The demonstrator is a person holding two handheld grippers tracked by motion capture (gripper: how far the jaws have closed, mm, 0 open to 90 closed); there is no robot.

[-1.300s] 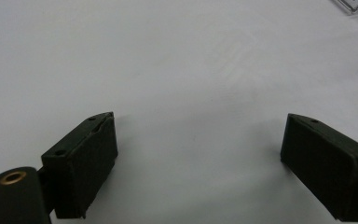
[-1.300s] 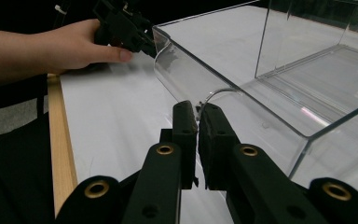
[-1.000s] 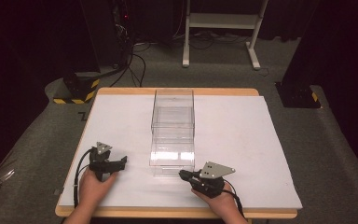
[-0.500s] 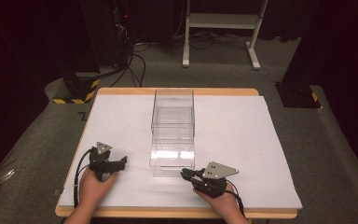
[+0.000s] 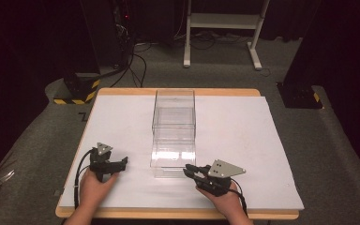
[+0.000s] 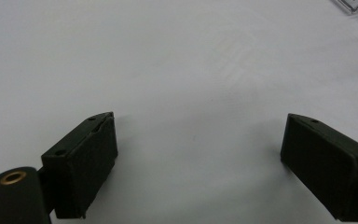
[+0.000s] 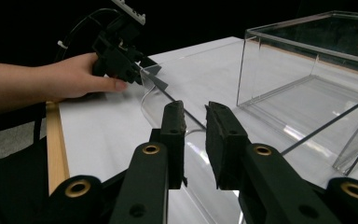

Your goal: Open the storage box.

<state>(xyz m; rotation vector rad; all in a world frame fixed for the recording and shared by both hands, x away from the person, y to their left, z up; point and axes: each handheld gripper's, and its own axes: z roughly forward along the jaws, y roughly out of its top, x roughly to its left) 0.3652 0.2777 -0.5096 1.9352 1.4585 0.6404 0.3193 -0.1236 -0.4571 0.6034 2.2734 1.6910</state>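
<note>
Clear box [image 5: 173,126] – a long see-through acrylic container on the white sheet [image 5: 243,140], running from the surface's far edge toward the near edge, roughly on the centre line. Its near section [image 5: 172,161] ends a bit short of the near edge, and the right gripper [image 5: 187,169] is touching or just beside that end's right corner.

In the right gripper view the jaws of the right gripper [image 7: 193,116] stand close together with a slim slit between. The thin clear wall runs right at them – whether it is pinched in the slit, cannot tell.

Change over the last second is small. The right gripper has slid a little toward the near right corner of the surface, tips still at the box, and the box itself has not shifted. My read is a grip being set or tested, with no pull started yet.

The left gripper [image 5: 124,161] has stayed put near the near left corner, apart from the box and resting low on the sheet. In its own view the left gripper [image 6: 200,154] has its jaws wide apart with nothing between, just white sheet.

Contents: the far open-top section and the near section both look empty, only reflections inside. The wooden table [image 5: 168,213] edge shows under the sheet.
</note>
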